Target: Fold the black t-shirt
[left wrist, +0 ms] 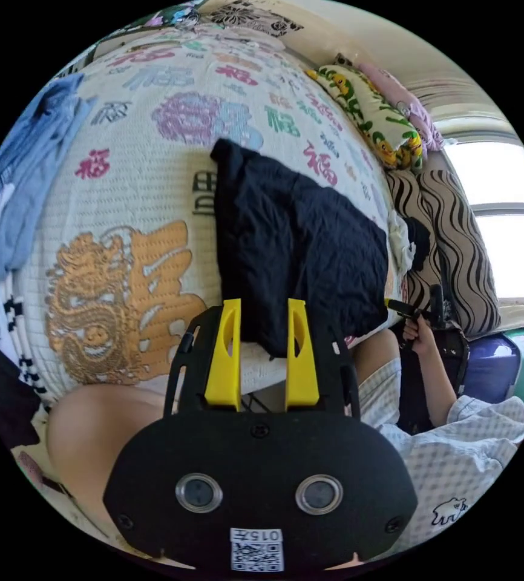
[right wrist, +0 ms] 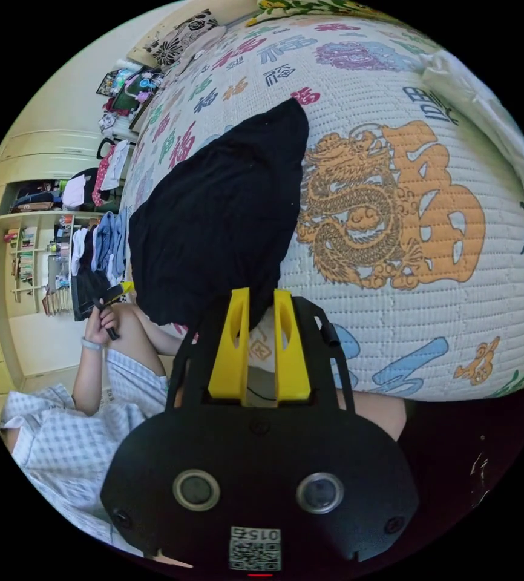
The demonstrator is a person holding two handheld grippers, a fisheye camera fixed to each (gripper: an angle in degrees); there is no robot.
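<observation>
Yellow jaws of the left gripper [left wrist: 263, 311] are standing apart, with the near edge of the black t-shirt [left wrist: 292, 242] lying between them; whether they are pressing on the cloth cannot be told. In the right gripper view, the right gripper [right wrist: 257, 302] is showing its jaws a little apart too, at the shirt's near corner, and again the grip is unclear. The t-shirt is lying partly folded on the bed [left wrist: 123, 200], near its near edge, over a quilted white cover printed with coloured characters and a large orange dragon [right wrist: 347, 206]. A blue garment [left wrist: 26, 175] is lying at the bed's left side. A yellow-green pillow [left wrist: 374, 115] and a striped cushion [left wrist: 455, 254] are sitting along the right side under a bright window [left wrist: 504, 212]. A person in a checked shirt [right wrist: 74, 423] is sitting close by the bed, a hand [right wrist: 98, 321] holding the other gripper. Open shelves [right wrist: 38, 254] crowded with clothes and small things are standing along the far wall, beside pale cupboards.
</observation>
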